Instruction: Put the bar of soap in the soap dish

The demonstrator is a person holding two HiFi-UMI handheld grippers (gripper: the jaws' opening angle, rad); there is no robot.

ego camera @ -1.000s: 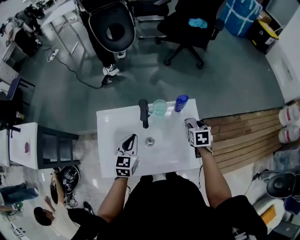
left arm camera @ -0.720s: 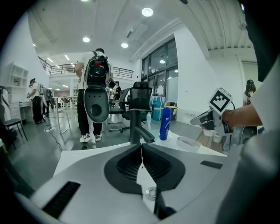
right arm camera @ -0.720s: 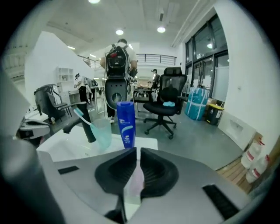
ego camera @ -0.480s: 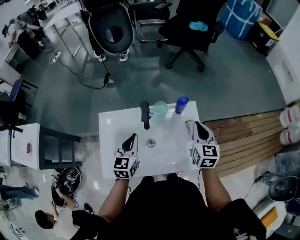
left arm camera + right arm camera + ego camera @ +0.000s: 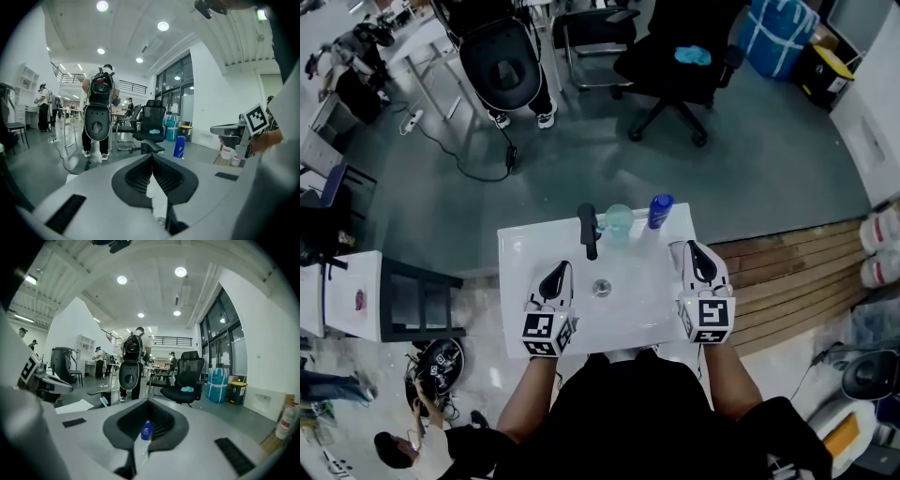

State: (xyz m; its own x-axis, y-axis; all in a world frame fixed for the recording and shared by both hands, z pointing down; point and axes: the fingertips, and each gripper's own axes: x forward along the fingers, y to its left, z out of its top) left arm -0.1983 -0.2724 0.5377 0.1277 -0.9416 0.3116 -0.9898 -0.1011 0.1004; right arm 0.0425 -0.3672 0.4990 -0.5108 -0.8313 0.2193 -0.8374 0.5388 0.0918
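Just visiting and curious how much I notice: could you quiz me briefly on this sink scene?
1. True or false: the blue bottle stands right of the black faucet on the white sink.
2. The jaws of the right hand-held gripper are: A wide apart, B together, C clamping the bottle.
3. Fill in: the drain lies ___ the left hand-held gripper and the right one.
Key: 1 true; 2 B; 3 between.
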